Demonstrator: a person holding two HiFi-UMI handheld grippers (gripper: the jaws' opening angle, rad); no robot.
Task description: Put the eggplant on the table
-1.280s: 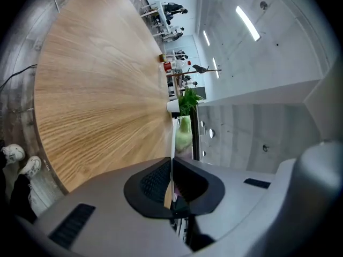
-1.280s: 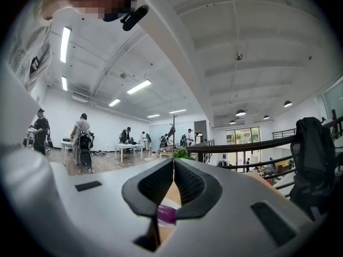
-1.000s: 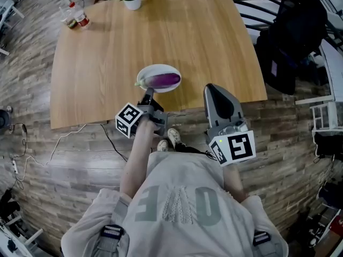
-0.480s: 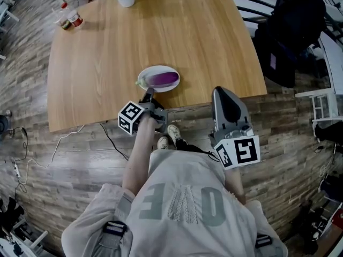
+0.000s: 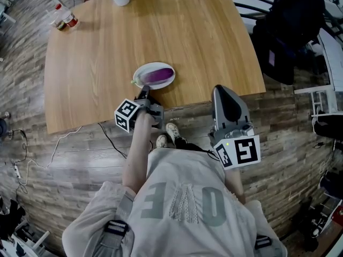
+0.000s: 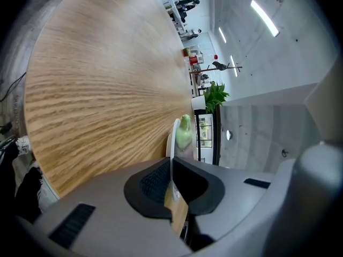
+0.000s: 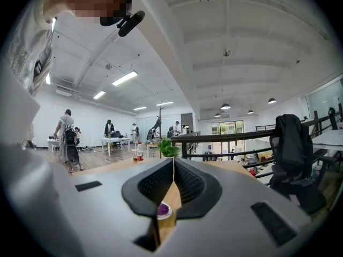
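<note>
Head view, surface: wooden table [image 5: 96, 63], plank floor [image 5: 80, 159] around.
Head view, handling: eggplant [image 5: 158, 75] judged light, firm, slick; mid-body grasp advised.
Head view, look: purple, glossy, green-capped; laid on plate [image 5: 140, 72] near table's front edge.
Left gripper view: left gripper [image 6: 171, 170] clamped on plate rim.
Right gripper view: right gripper [image 7: 172, 170] closed, empty.

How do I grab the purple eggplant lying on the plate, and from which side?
Take the eggplant round its fat purple middle, coming down from above with the jaws across its short width. It lies flat on the plate, green stem at the head view's left. Use the right gripper, shut and empty; the left gripper is shut on the plate's rim.
</note>
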